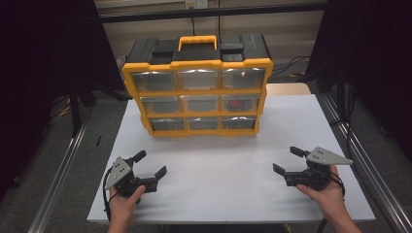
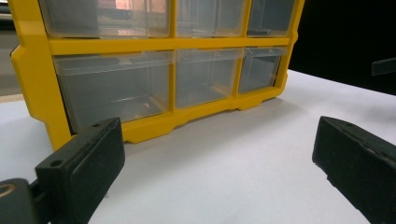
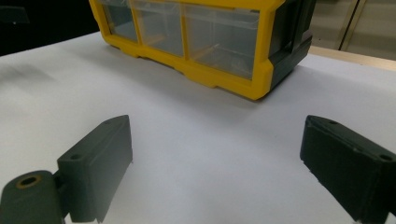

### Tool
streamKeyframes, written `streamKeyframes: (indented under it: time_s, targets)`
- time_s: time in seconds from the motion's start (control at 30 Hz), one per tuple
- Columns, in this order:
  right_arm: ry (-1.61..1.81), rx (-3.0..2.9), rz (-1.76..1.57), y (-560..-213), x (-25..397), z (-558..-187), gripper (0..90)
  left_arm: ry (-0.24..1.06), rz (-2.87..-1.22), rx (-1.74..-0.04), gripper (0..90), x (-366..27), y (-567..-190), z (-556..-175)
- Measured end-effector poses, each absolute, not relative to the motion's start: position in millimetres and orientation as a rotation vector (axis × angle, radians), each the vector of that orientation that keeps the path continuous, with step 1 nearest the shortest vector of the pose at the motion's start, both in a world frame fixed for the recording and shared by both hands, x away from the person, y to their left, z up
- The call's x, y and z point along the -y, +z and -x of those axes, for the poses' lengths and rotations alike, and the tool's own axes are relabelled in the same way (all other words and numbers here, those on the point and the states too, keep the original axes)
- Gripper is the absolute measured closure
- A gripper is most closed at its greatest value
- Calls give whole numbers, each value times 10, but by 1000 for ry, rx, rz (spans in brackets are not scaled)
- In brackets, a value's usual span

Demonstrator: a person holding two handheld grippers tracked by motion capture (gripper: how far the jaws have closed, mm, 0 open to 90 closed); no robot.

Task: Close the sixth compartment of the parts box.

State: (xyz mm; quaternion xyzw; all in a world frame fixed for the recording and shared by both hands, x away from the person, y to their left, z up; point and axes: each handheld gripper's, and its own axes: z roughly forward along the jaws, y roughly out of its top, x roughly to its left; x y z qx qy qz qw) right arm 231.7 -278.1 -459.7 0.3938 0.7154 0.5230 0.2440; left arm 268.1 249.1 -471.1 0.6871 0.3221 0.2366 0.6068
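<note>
Beyond both hand-held grippers | drawer organizer (image 1: 197, 92) | well apart

Lab-like test rig: white table (image 1: 209, 165), metal rails (image 1: 58, 174), black curtains (image 1: 43, 58), floor cables (image 1: 291, 65).

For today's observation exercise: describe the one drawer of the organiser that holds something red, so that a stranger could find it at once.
On the white table stands a yellow and black drawer organiser with a yellow carry handle and three rows of three clear drawers. Go to the middle row and take the drawer at its right end. Its neighbours show nothing coloured through their fronts; this drawer shows a red object inside.
</note>
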Motion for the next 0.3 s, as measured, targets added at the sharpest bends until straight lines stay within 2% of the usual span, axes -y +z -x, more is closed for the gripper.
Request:
streamKeyframes:
  time_s: [0.3]
  targets:
    - [1487, -1890, -1069, -4636, 2811, -2259, 71, 533, -1583, -734, 24, -2480, -4714, -2689]
